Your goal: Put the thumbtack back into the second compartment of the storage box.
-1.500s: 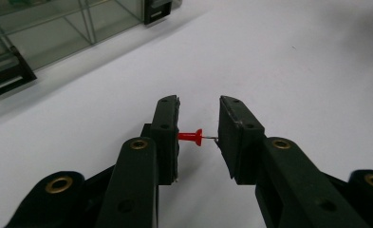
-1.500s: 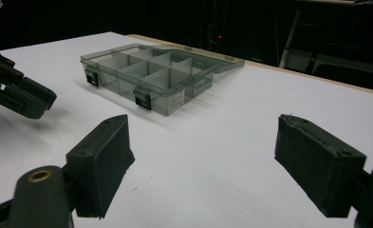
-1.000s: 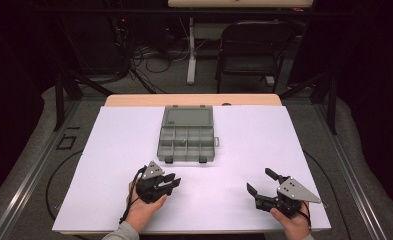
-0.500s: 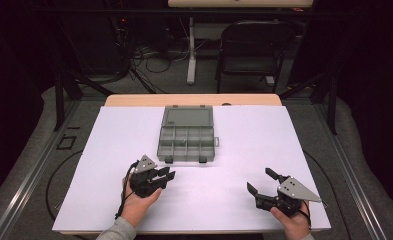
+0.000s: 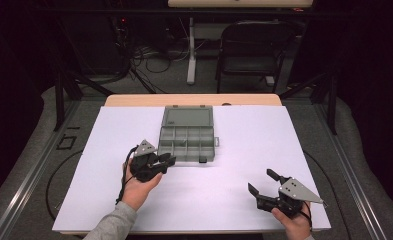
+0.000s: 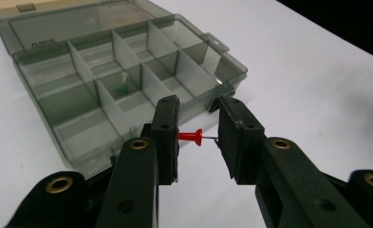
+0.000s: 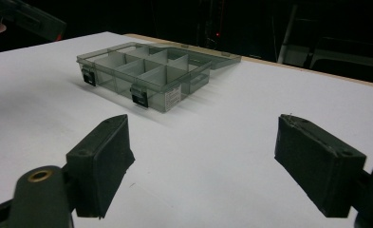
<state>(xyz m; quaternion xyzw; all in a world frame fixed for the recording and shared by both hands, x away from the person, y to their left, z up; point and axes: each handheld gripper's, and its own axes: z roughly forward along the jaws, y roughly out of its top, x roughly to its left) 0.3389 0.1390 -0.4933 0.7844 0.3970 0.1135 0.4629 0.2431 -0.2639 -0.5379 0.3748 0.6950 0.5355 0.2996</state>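
Writing: a small pale label sits on the front wall of the compartment box (image 7: 172, 97), and embossed lettering runs along the lid's inner edge in the left gripper view; both too small and blurred to read. No brand marks legible elsewhere. Left side, high view: left hand-held gripper (image 5: 165, 161) held above the white surface (image 5: 224, 200), its tips just beside the front left corner of the box (image 5: 186, 145). Left gripper view: jaws partly closed, clamped on a red pushpin (image 6: 192, 137) lying crosswise between the pads, red head against the left pad, thin metal point toward the right pad. The pin hangs off the surface, just in front of the box's near wall, close to the latch corner. Box is open, smoky clear plastic, lid folded flat behind, dividers forming two rows of cells; one small green-and-white item (image 6: 123, 87) lies in a middle cell. Right side, high view: right hand-held gripper (image 5: 262, 184) low near the front right edge of the surface, well apart from the box and pin. Right gripper view: jaws wide apart, nothing between them, bare white surface beneath, box farther off toward upper left.
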